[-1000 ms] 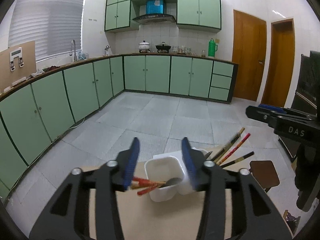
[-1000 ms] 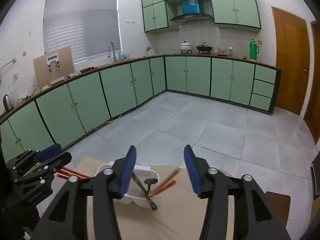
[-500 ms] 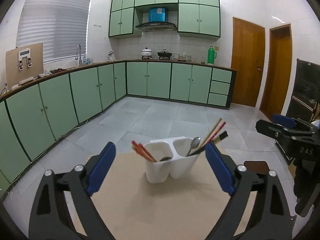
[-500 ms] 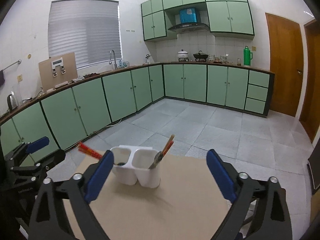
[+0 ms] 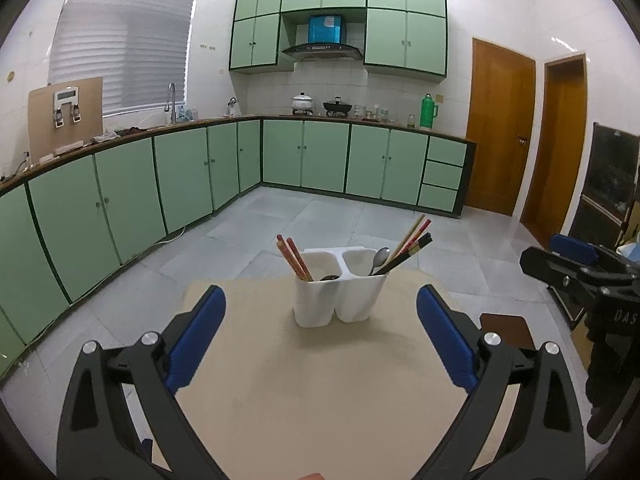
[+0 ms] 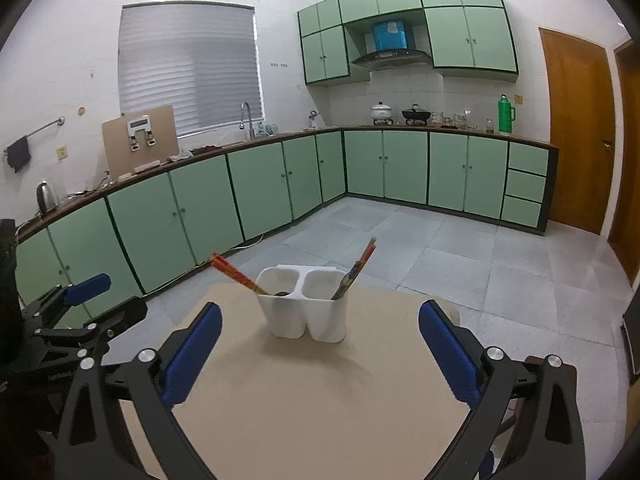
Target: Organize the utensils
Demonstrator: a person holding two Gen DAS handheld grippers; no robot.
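Note:
A white two-compartment holder (image 5: 340, 304) (image 6: 304, 312) stands on the beige table (image 5: 320, 400) (image 6: 320, 408). Its left cup holds red chopsticks (image 5: 294, 258) (image 6: 236, 274) and a dark spoon. Its right cup holds a metal spoon (image 5: 380, 258) and several chopsticks (image 5: 412, 240) (image 6: 358, 268). My left gripper (image 5: 320, 296) is back from the holder, its jaws opening wide with nothing between the pads. My right gripper (image 6: 320, 312) is also back from the holder, open and holding nothing. Each gripper shows at the edge of the other's view: the right gripper (image 5: 576, 256) and the left gripper (image 6: 84, 292).
A brown stool (image 5: 506, 330) stands beside the table on the right. Green cabinets (image 5: 180, 184) line the left and far walls across a tiled floor (image 5: 320, 216). Wooden doors (image 5: 500, 128) are at the far right.
Both grippers pulled back from the holder and their jaws spread wide. The chopsticks and spoons they were at now stand in the holder's cups.

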